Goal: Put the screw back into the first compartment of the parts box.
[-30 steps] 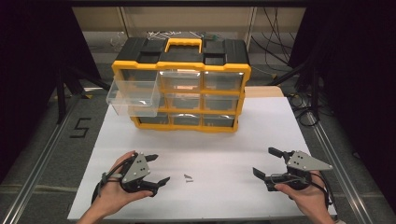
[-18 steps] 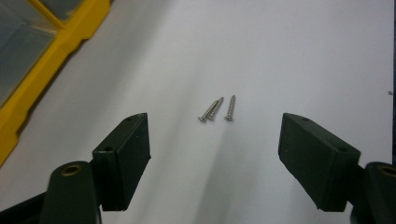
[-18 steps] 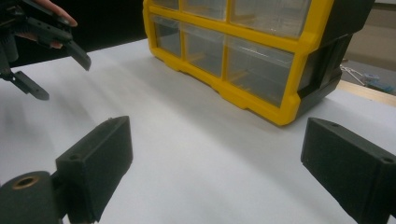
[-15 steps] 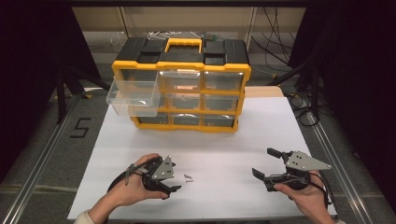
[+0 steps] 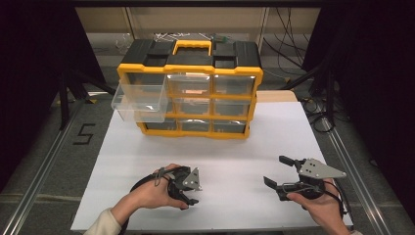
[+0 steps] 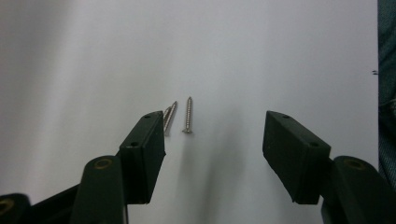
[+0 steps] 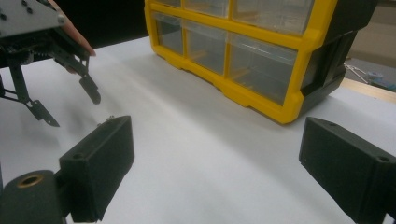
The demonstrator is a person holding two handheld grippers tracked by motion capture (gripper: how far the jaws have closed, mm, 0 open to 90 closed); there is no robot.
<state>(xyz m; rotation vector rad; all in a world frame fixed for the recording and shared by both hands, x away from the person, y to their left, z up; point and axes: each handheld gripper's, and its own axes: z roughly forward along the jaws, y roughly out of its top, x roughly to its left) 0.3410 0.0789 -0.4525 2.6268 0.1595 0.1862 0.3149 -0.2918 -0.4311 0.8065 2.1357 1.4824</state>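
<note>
Two or three small silver screws [image 6: 187, 115] lie close together on the white table sheet [image 5: 230, 147]. My left gripper [image 6: 214, 126] points down at them. Its jaws have just been closing, and they stand apart with the screws on the sheet just beyond their tips, untouched. One screw [image 6: 168, 117] is partly hidden behind the left jaw. In the high view the left gripper [image 5: 192, 192] covers the screws near the table's front. My right gripper [image 5: 275, 170] rests open at the front right, nothing between its jaws [image 7: 219, 158]. The right gripper view shows the left gripper [image 7: 70, 107] farther off.
A yellow and black drawer cabinet [image 5: 191, 73] with clear drawers stands at the back of the sheet. Its top left drawer [image 5: 139, 102] is pulled out. The cabinet's corner [image 7: 289, 107] lies ahead of the right gripper. Metal rails [image 5: 39, 171] run along the table's sides.
The left hand has moved right across the sheet and tipped its gripper down over the screws. Its jaws stand narrower than before. The right gripper has stayed put.
</note>
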